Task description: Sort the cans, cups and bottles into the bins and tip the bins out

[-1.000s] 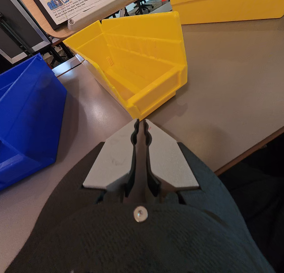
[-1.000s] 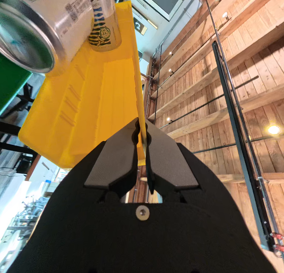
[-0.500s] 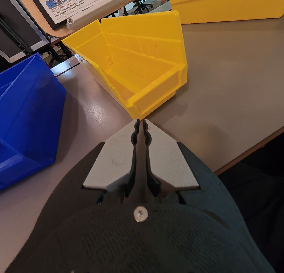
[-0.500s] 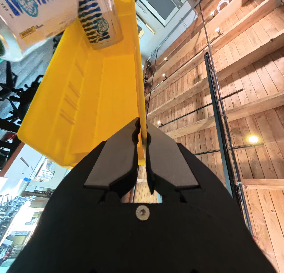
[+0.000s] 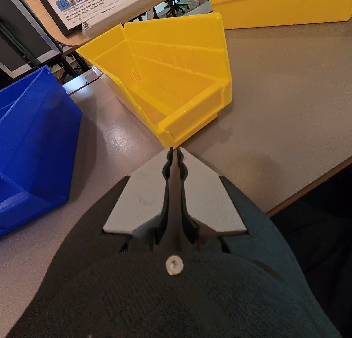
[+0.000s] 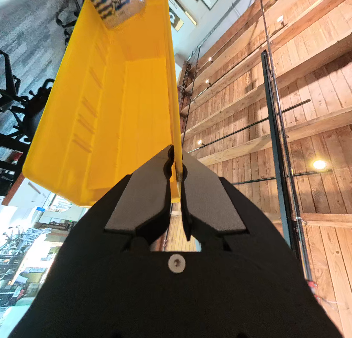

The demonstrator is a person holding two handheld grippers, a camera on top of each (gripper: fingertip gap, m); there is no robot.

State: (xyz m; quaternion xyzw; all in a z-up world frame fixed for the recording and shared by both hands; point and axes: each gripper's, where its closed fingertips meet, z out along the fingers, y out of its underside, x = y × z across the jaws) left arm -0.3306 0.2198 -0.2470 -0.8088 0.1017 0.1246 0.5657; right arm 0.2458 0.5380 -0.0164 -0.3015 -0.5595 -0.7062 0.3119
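Note:
My right gripper (image 6: 176, 153) is shut on the side wall of a yellow bin (image 6: 106, 107) and holds it tipped far over, high in the air. A white can with blue stripes (image 6: 116, 3) lies at the bin's far end by the top edge of the right wrist view. My left gripper (image 5: 174, 150) is shut and empty, just above the table in front of a second yellow bin (image 5: 171, 81), which stands empty. A blue bin (image 5: 32, 138) stands to its left.
A large yellow box (image 5: 282, 5) stands at the back of the grey table (image 5: 285, 100). A white instruction board (image 5: 99, 3) is behind the bins. The table's front edge runs at the right. Wooden wall and office chairs show behind the tipped bin.
The silver can at the top left of the right wrist view has dropped out of sight. The striped can has slid farther towards the bin's far end. The left gripper has barely moved.

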